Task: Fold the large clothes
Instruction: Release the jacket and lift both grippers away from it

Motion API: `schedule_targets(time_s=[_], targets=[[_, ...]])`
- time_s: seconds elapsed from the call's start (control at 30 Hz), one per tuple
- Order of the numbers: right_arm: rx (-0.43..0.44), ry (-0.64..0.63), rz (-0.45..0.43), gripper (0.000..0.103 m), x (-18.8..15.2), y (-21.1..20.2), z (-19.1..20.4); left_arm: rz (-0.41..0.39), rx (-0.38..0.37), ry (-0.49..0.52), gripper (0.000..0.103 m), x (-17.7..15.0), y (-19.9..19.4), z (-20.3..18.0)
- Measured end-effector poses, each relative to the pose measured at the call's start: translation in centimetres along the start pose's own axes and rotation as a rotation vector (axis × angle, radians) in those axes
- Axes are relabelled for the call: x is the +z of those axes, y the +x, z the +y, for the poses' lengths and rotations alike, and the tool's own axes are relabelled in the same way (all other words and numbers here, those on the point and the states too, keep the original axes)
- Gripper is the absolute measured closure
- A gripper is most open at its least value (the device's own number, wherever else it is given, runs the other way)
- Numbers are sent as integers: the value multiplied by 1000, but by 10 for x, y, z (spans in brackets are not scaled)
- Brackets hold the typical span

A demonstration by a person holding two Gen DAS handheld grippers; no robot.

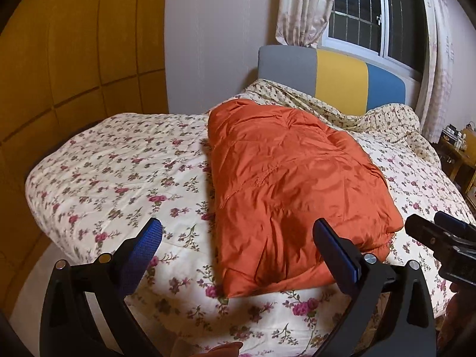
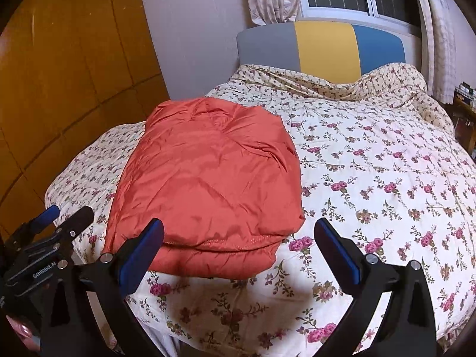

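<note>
A: Orange padded garment [image 1: 294,184], folded into a thick rectangular bundle, lies on the floral quilt [image 1: 119,178] of the bed. In the left wrist view it fills the middle and runs from about 12 o'clock down toward 5 o'clock.

B: And from the right wrist view?

A: There the same bundle [image 2: 208,178] sits left of centre, around 10 to 11 o'clock, its doubled lower edge facing the camera. The quilt [image 2: 372,178] spreads bare from 1 to 5 o'clock.

B: How do the tools stand?

A: The left gripper [image 1: 238,238] has its jaws spread wide. One blue pad shows at 7 o'clock over the quilt, the other at 5 o'clock in front of the bundle's near corner. Nothing is pinched between them.

B: The right one?

A: The right gripper [image 2: 238,238] is also spread wide, holding nothing. Its left finger overlaps the bundle's near edge in the picture, but whether it touches the fabric I cannot tell. Its right finger hangs over the quilt.

B: Anything else in view?

A: A headboard [image 1: 336,74] in grey, yellow and blue at 12 to 1 o'clock, a window [image 1: 372,15] with curtains above it, and a wooden wardrobe [image 1: 74,44] at 9 to 11 o'clock.
</note>
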State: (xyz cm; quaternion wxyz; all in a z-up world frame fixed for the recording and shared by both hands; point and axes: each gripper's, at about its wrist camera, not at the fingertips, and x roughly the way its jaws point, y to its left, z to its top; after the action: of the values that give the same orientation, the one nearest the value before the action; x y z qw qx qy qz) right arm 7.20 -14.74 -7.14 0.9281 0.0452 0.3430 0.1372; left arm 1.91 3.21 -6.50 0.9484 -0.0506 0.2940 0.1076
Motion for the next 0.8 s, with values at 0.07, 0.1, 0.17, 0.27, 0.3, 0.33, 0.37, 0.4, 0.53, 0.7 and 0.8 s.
schedule_targets(time_s=[0.07, 0.1, 0.17, 0.27, 0.3, 0.33, 0.37, 0.4, 0.53, 0.7, 0.8], targets=[[0, 2, 0, 2, -1, -2, 0, -4, 2, -5, 3, 0, -2, 1], [2, 4, 0, 2, -1, -2, 0, -5, 2, -5, 3, -1, -3, 2], [2, 4, -2, 2, -1, -3, -2, -5, -1, -7, 3, 0, -4, 2], [-5, -2, -8, 2, -2, -5, -2, -6, -7, -7, 3, -1, -5, 1], [-4, -3, -7, 2, -3, -6, -5, -7, -9, -5, 3, -1, -5, 1], [-1, 1, -7, 2, -3, -6, -5, -8, -9, -2, 3, -1, -5, 0], [1, 5, -6, 2, -3, -6, -6, -8, -9, -1, 3, -1, -6, -1], [1, 8, -3, 2, -3, -5, -7, -8, -10, 0, 3, -1, -6, -1], [1, 8, -4, 2, -3, -6, -9, -7, -11, 0, 3, -2, -6, -4], [4, 8, -4, 2, -4, -6, -9, -9, -9, 4, 3, -2, -6, -6], [7, 8, -4, 2, -4, -5, -10, -6, -13, 0, 3, -2, -6, -5]])
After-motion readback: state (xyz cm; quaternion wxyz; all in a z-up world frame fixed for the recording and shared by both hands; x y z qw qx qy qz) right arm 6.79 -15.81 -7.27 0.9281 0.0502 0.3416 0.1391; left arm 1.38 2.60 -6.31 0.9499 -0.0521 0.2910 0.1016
